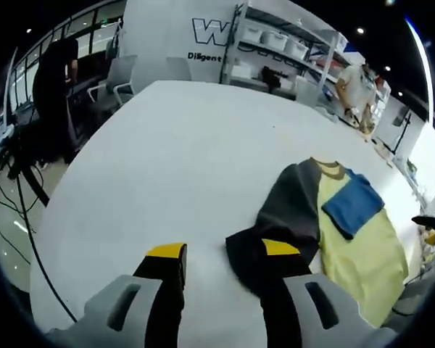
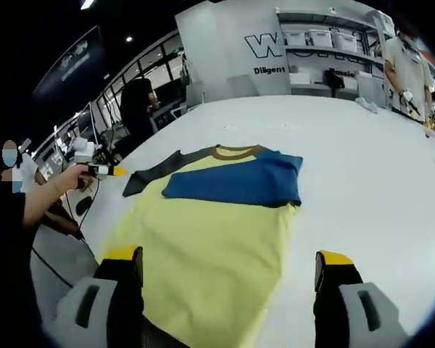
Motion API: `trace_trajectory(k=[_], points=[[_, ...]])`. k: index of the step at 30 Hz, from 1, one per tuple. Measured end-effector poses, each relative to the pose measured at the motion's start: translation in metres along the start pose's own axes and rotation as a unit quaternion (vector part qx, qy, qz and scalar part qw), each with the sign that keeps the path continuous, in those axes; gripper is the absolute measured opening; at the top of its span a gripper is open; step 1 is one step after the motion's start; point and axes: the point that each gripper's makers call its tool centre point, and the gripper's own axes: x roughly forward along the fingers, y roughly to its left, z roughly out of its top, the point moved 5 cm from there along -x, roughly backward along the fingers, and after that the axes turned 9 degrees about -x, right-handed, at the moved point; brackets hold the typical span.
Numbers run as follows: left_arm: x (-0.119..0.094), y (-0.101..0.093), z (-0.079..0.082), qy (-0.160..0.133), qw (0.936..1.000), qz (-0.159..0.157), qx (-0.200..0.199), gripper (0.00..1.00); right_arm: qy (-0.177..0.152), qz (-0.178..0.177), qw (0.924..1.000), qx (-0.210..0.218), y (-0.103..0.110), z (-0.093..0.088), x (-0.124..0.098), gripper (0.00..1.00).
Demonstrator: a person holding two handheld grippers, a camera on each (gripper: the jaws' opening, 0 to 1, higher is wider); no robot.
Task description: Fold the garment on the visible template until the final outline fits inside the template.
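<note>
— Yellow body, one blue sleeve already folded across the chest, one dark grey sleeve lying out flat. Where does the T-shirt (image 2: pixel 210 246) sit for you?

— On the white table (image 1: pixel 174 145). In the right gripper view its long axis runs straight away from the jaws, hem nearest, brown collar (image 2: pixel 235 151) far. The blue sleeve (image 2: pixel 239 183) lies crosswise below the collar.

— And the grey sleeve?

— The dark grey sleeve (image 1: pixel 286 217) is on the left gripper's side. In the left gripper view its cuff end lies just at that gripper's right-hand jaw, perhaps under its yellow tip; I cannot tell whether they touch.

— Is either gripper holding cloth?

— No. The left gripper (image 1: pixel 223 254) stands spread with bare table between its jaws. The right gripper (image 2: pixel 228 261) is spread wide too, straddling the hem with nothing pinched.

— So the left is nearer the next fold?

— I judge so: the grey sleeve would need carrying across toward the blue one. No template outline is plain to me on the table.

— Anything in the way?

— Nothing on the table near the shirt. A person in black (image 1: pixel 54 87) stands beyond the far edge, shelving (image 1: pixel 290 51) behind, and cables (image 1: pixel 25 217) trail off the near edge.
</note>
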Motion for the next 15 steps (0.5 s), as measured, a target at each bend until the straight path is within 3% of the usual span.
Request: trace_trajectory(k=[6, 9, 11, 13, 15], points=[[0.014, -0.004, -0.006, 0.021, 0.9997, -0.003, 0.012, 0.28, 0.000, 0.004, 1.0000, -0.003, 0.001, 0.000, -0.001, 0.99], [0.021, -0.004, -0.011, 0.041, 0.9987, 0.008, 0.028, 0.18, -0.003, 0.007, 0.9999, -0.013, 0.004, 0.001, -0.002, 0.99], [0.024, -0.004, -0.017, 0.058, 0.9983, 0.004, 0.004, 0.16, -0.003, 0.009, 0.9998, -0.018, 0.004, 0.001, -0.003, 0.99], [0.025, -0.010, -0.015, 0.047, 0.9986, -0.016, 0.014, 0.07, 0.000, 0.009, 0.9998, -0.018, 0.004, 0.001, -0.004, 0.99], [0.026, -0.012, -0.014, 0.053, 0.9983, -0.012, 0.022, 0.04, -0.001, 0.008, 0.9998, -0.019, 0.003, 0.001, -0.004, 0.99]])
